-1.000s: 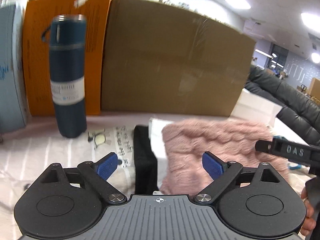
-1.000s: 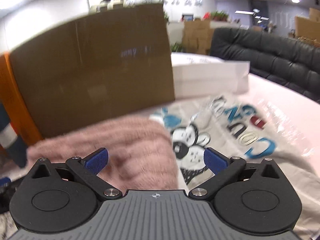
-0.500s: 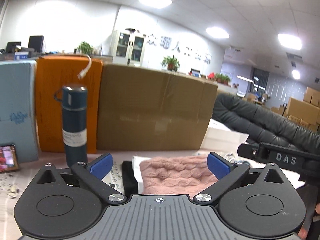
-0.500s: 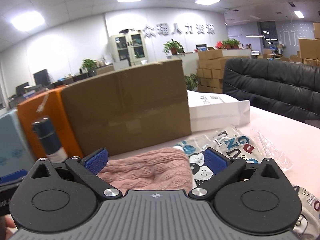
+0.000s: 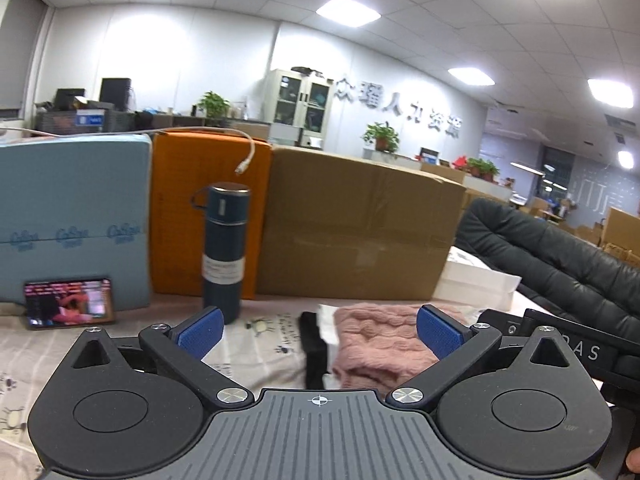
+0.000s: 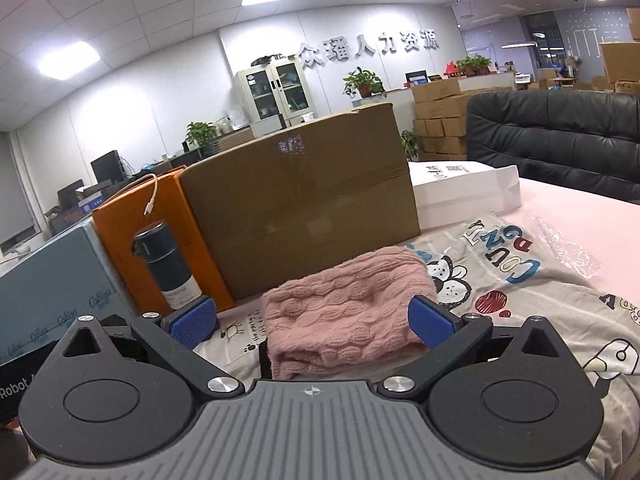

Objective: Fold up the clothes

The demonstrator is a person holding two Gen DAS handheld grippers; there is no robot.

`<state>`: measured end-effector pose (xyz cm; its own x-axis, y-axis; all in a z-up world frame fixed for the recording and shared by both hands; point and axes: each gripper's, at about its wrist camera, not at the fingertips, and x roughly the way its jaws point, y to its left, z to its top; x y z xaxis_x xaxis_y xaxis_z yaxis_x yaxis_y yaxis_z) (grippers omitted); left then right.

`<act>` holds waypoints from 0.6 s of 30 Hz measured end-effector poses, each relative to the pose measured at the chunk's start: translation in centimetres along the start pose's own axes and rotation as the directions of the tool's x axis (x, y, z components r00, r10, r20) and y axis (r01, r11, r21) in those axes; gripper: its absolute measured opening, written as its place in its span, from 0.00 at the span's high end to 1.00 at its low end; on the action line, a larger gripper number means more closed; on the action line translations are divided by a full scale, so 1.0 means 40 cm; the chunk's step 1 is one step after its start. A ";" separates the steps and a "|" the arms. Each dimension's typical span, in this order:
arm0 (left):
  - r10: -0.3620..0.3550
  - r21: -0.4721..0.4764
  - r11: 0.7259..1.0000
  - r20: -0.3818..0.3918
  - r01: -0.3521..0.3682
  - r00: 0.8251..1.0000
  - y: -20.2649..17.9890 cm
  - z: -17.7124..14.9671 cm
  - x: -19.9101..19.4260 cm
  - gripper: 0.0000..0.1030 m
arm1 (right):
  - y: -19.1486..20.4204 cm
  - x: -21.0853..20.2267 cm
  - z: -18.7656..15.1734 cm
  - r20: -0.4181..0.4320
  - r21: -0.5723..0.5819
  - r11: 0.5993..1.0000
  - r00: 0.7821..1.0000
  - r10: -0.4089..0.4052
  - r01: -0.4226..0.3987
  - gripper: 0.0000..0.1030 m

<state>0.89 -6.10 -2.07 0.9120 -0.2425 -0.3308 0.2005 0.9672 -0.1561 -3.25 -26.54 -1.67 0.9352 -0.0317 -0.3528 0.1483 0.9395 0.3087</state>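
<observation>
Worktop [image 6: 568, 216]: pale pink, spread with printed cloth [image 6: 520, 292], boxes along its far edge.
Left tongs [image 5: 319, 332]: wide, empty, raised.
Right tongs [image 6: 312, 326]: wide, empty, raised; judged the nearer pair.
Pink sweater [image 6: 344, 312]: folded bundle dead ahead of right tongs, ahead and rightward of left [image 5: 380, 336]; long axis crosswise.
Cardboard box [image 6: 304, 200]: behind, well apart.
</observation>
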 end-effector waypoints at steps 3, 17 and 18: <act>0.024 0.007 1.000 0.016 -0.024 1.000 0.007 -0.004 -0.010 0.00 | 0.004 0.006 -0.002 0.001 -0.018 1.000 1.000 -0.004 0.004 0.00; 0.006 0.040 0.999 0.005 -0.006 1.000 0.007 -0.004 0.023 0.00 | -0.012 0.041 0.008 0.027 0.021 0.999 0.999 -0.036 0.035 0.00; 0.005 0.041 0.999 0.001 -0.005 1.000 0.009 -0.004 0.029 0.00 | -0.012 0.045 0.008 0.028 0.023 0.999 0.999 -0.039 0.039 0.00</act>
<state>1.95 -6.05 -2.63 0.9134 -0.2376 -0.3306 0.2105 0.9707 -0.1162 -1.52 -27.18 -2.17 0.9372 -0.0781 -0.3400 0.1918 0.9294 0.3153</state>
